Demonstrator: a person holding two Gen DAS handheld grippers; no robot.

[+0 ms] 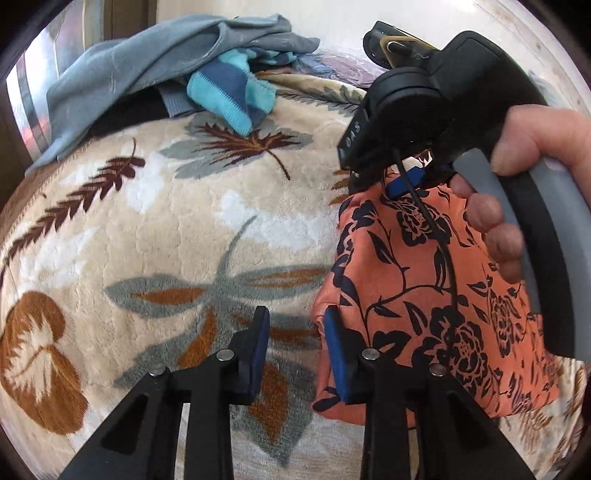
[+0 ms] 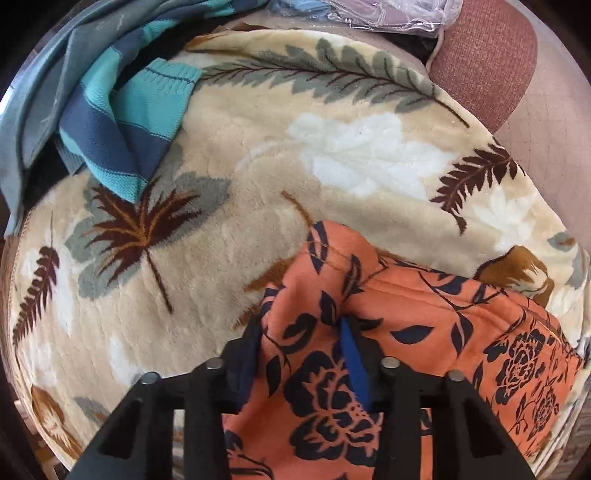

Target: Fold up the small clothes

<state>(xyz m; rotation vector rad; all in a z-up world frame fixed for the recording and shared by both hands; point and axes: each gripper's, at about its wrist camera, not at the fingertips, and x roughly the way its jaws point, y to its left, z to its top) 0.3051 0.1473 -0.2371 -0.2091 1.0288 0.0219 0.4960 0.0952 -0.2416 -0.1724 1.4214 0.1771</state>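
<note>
An orange garment with a dark blue flower print (image 1: 413,295) lies bunched on a beige leaf-patterned blanket (image 1: 166,229). My left gripper (image 1: 295,354) is open and empty, its right pad touching the garment's left edge. My right gripper (image 2: 303,354) has garment cloth (image 2: 369,317) between its blue pads; in the left wrist view it shows at the garment's far end (image 1: 402,184), held by a hand.
A pile of other clothes lies at the blanket's far edge: a grey-blue garment (image 1: 140,62) and a turquoise and navy striped knit (image 1: 229,96), also in the right wrist view (image 2: 125,122). A plastic-wrapped package (image 2: 388,14) and a reddish cushion (image 2: 487,62) sit at the back right.
</note>
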